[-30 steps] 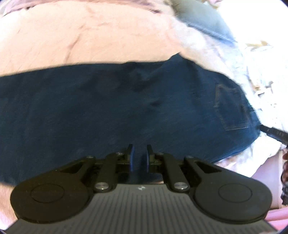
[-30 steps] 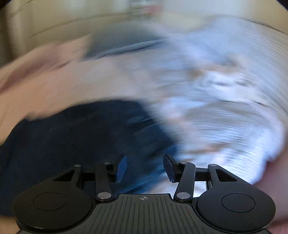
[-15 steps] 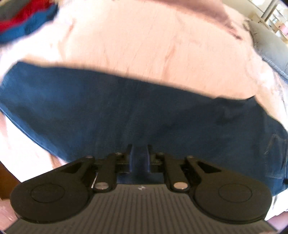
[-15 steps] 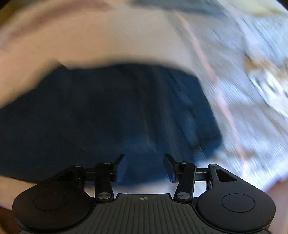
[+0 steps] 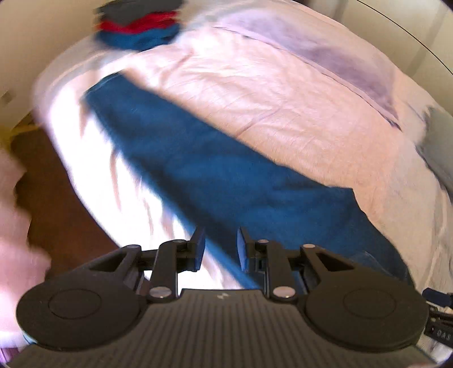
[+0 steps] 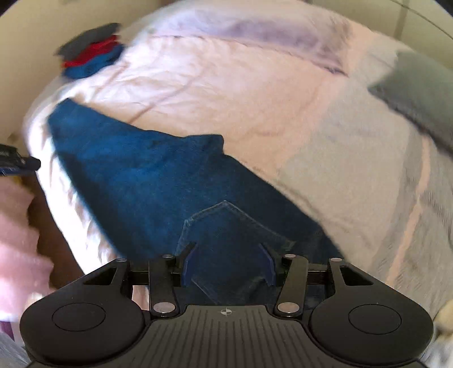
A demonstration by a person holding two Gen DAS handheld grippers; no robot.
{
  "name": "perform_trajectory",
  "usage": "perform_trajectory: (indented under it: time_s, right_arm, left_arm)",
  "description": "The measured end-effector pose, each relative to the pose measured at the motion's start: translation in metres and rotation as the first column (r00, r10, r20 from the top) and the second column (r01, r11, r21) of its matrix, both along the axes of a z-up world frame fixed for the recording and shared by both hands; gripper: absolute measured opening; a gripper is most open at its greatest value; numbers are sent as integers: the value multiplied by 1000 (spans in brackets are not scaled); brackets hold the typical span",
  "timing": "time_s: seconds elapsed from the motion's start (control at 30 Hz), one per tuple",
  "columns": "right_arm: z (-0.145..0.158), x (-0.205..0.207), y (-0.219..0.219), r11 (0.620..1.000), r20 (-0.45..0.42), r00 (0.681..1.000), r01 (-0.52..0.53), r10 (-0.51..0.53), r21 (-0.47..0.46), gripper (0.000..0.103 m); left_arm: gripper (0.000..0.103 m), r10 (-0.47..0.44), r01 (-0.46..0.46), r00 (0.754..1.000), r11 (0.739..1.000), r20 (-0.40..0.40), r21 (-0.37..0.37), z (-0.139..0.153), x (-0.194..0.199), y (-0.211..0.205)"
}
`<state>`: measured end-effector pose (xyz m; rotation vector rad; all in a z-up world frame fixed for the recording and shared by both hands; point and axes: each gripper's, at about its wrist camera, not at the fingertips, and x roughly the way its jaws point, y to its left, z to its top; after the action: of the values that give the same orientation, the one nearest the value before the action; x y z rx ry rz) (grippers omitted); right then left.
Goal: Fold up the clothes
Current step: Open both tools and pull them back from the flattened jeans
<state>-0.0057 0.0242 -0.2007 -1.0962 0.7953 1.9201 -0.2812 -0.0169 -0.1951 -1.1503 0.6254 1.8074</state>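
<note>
Right now your left gripper [image 5: 218, 249] hangs over the near edge of the bed, its jaws having just been opening, parted with nothing pinched between them. Your right gripper [image 6: 228, 264] stands with its jaws well apart above the jeans [image 6: 158, 181], gripping nothing. These dark blue jeans lie folded lengthwise into a long band on the pale pink bedspread [image 6: 215, 85], running slantwise from the near right toward the far left. A stitched back pocket [image 6: 226, 223] faces up just ahead of your right fingers. Farther off, a grey cushion [image 6: 416, 93] sits at the right, and a stack of folded clothes [image 5: 138, 25], grey over red over blue, rests at the bed's far left corner.
</note>
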Motion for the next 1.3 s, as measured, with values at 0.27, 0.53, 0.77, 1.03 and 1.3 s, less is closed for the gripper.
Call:
perform_trajectory:
  time_s: [0.27,0.53,0.77,1.03,1.3]
  right_arm:
    - [49,87,-38,991,-63,990,-119,123,63,50]
    - [73,113,-69,967,-29,973,-226,231,118,75]
    - [66,120,-95,957,17,963,-270,270,103,76]
    - [54,124,-120,953,37,955,-296,294,60,77]
    - [53,123,-129,958,61,958,-285,282,43,77]
  left_arm:
    - [29,54,-44,994,994,-92,102,84,123,-66]
    - [36,120,-90,974,983,-192,159,126,177,-103]
    - [39,159,-131,965,981,-210,142,126,192,-131]
    - [41,160,-140,964,984,-211,106,113,206,-161]
    - [41,145,-126,964,987,-221,98,110,212,-185]
